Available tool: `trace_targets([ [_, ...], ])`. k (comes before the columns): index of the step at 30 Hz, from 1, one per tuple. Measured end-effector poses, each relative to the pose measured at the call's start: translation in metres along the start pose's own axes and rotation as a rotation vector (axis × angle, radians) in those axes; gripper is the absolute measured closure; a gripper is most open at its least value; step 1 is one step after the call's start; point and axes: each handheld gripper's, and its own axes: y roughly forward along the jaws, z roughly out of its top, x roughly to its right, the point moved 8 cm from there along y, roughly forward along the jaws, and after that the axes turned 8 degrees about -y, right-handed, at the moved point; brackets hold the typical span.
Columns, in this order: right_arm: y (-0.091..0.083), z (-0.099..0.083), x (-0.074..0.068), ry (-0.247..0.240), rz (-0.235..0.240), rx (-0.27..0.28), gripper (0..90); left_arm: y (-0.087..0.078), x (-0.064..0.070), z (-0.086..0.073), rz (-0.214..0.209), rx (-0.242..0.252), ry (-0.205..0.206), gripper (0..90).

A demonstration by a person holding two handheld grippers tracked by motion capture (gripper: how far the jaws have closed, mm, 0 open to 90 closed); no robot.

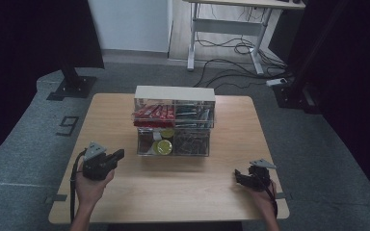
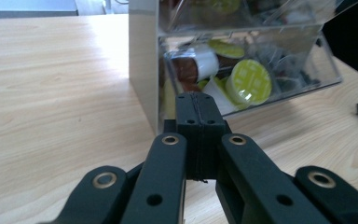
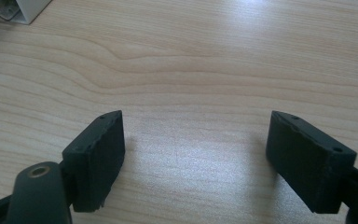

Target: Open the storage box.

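The left gripper has its black fingers pressed flat together with nothing between them, their tips low over the bench and aimed at the near corner of a clear acrylic organiser just ahead. Directly beyond those fingertips, behind the see-through wall of the lower tier, lie coffee pods, among them one with a yellow-green foil lid and a brown one with a white rim. In the high view the same left gripper sits just off the organiser's front left corner, held in the person's left hand. The right gripper has its fingers spread wide apart and holds nothing; bare wood grain shows between them. It rests in the person's right hand near the bench's front right corner, right gripper well apart from the organiser. Farther out, the organiser's upper tier holds red packets on the left and dark sachets on the right, under a white top.
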Motion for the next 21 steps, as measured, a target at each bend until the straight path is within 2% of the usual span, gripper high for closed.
trace_targets([
  [6,0.000,0.000,0.000,0.001,0.000,0.000,19.9,-0.002,0.007,0.012,-0.017,0.011,0.008,90.0],
  [17,0.000,0.000,0.000,0.002,-0.001,0.000,20.0,-0.004,0.026,0.038,-0.075,0.010,0.025,90.0],
  [21,0.000,0.000,0.000,0.001,-0.001,0.000,20.0,-0.005,0.030,0.046,-0.076,0.014,0.040,90.0],
])
